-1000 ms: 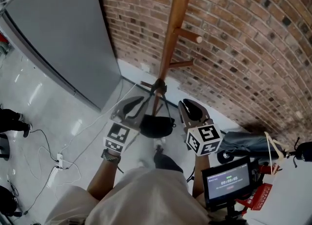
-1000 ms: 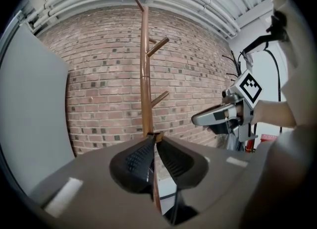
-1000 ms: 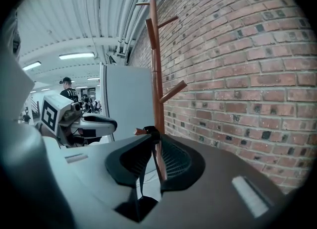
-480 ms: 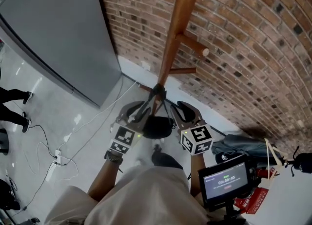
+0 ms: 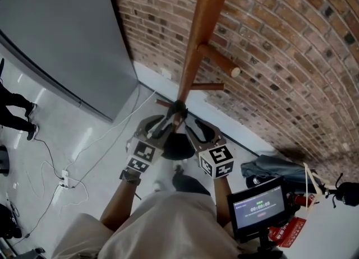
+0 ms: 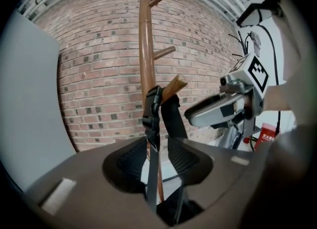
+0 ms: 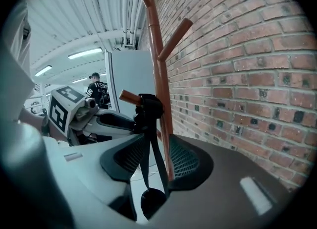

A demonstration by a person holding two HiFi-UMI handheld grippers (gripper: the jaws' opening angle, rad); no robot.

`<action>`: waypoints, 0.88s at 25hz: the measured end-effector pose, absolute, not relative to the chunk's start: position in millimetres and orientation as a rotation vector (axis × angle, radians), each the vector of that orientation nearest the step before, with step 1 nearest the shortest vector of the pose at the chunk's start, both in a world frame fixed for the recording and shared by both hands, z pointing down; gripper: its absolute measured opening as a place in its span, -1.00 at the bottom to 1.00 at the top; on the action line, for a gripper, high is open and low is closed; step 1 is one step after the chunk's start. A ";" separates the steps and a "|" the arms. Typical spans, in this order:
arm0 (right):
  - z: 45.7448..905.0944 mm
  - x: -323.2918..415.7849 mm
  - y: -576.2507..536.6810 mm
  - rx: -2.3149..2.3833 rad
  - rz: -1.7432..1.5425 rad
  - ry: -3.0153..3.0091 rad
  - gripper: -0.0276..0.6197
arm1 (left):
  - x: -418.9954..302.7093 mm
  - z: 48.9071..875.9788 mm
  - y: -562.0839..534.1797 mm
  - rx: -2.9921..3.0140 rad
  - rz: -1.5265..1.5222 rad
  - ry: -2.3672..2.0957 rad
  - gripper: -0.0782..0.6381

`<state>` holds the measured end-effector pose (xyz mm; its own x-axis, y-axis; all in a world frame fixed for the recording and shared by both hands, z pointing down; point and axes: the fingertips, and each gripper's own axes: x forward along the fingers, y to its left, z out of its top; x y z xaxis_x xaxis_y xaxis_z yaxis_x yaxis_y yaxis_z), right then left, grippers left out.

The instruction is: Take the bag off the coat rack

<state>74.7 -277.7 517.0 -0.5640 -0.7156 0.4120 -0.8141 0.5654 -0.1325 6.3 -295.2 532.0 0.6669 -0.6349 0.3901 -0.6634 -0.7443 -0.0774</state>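
A black bag (image 5: 178,146) hangs by its strap (image 5: 178,108) from a low peg of the wooden coat rack (image 5: 197,39). My left gripper (image 5: 159,130) and right gripper (image 5: 197,132) flank the bag, their jaws having just been opening. In the left gripper view the strap (image 6: 152,139) hangs loose between the pads of my left gripper (image 6: 157,161), looped over the peg (image 6: 173,86). In the right gripper view the strap (image 7: 148,143) and bag (image 7: 152,200) hang between the spread pads of my right gripper (image 7: 158,161), untouched.
The brick wall (image 5: 291,67) stands right behind the rack, with a grey panel (image 5: 61,39) to the left. Cables (image 5: 61,179) trail on the floor. A small screen (image 5: 258,207) and a grey bundle (image 5: 275,168) sit at the lower right. A person's legs (image 5: 14,112) show at far left.
Both grippers have sunk and drawn closer together beside the bag, and their jaws have spread off the strap. The bag still hangs under the peg.
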 end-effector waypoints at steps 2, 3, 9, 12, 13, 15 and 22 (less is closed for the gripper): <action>521.9 71.8 -280.4 1.243 0.454 -2.490 -0.43 | 9.1 541.7 -299.5 2.785 0.642 -1.084 -0.40; 524.1 70.1 -281.8 1.237 0.461 -2.491 -0.43 | 10.2 546.6 -301.4 2.775 0.654 -1.078 -0.40; 534.4 58.2 -290.0 1.205 0.493 -2.492 -0.43 | 9.2 564.0 -312.1 2.722 0.677 -1.074 -0.38; 540.8 51.9 -293.3 1.186 0.509 -2.486 -0.43 | 7.6 568.3 -315.8 2.702 0.683 -1.087 -0.38; 543.0 50.3 -294.2 1.182 0.513 -2.483 -0.43 | 7.7 569.4 -317.1 2.695 0.684 -1.093 -0.38; 546.5 49.7 -297.0 1.185 0.520 -2.474 -0.45 | 9.8 571.5 -319.9 2.681 0.681 -1.101 -0.38; 554.7 48.0 -305.6 1.201 0.536 -2.442 -0.61 | 15.0 579.5 -326.3 2.647 0.690 -1.102 -0.43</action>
<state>48.0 -305.6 554.7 -0.5707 -0.6672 0.4787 -0.8063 0.5656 -0.1729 15.0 -326.3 579.5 0.6147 -0.6201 0.4875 -0.7094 -0.7048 -0.0020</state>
